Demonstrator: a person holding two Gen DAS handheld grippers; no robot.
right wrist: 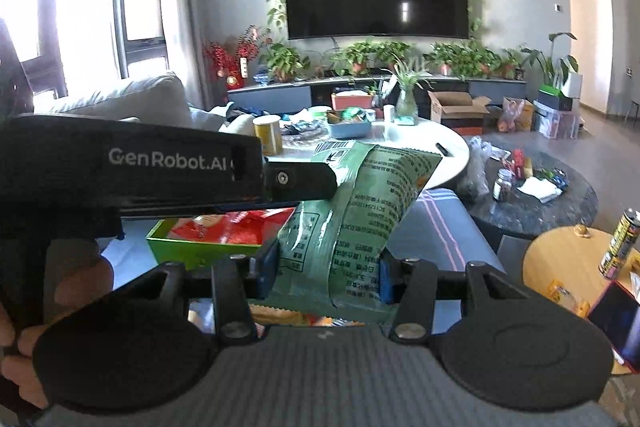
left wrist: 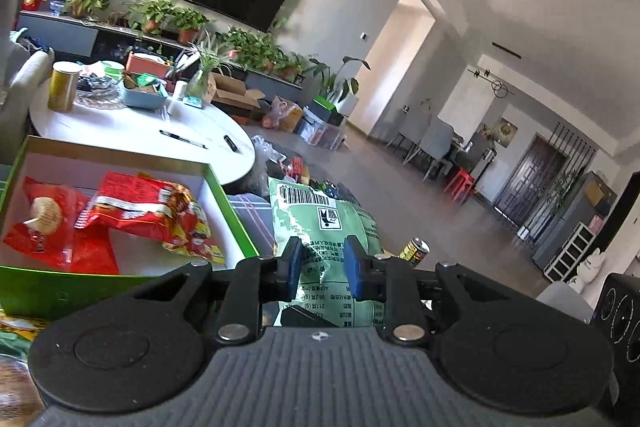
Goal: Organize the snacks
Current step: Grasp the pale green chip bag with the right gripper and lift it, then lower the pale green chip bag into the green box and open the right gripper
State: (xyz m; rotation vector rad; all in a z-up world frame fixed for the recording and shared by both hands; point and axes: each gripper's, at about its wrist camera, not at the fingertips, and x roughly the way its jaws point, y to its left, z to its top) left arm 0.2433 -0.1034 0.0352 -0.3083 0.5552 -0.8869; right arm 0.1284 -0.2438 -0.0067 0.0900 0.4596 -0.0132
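Note:
A green snack bag (left wrist: pixel 316 223) with a barcode is held in the air by both grippers. My left gripper (left wrist: pixel 322 269) is shut on its lower part, blue pads pressing the foil. In the right wrist view the same bag (right wrist: pixel 356 211) stands upright; my right gripper (right wrist: pixel 326 269) is shut on its bottom end, and the left gripper's finger (right wrist: pixel 296 179) clamps its upper left edge. A green box (left wrist: pixel 224 211) with white inside lies to the left and holds two red snack packs (left wrist: pixel 152 211); it also shows in the right wrist view (right wrist: pixel 200 251) behind the bag.
A white round table (left wrist: pixel 132 131) carries a yellow can (left wrist: pixel 63 87), a blue tray and pens. A dark round table (right wrist: pixel 532 203) with jars and packets is at the right. A small wooden table (right wrist: pixel 568 267) holds a dark can (right wrist: pixel 620 243). A grey striped cushion (right wrist: pixel 448 227) lies below.

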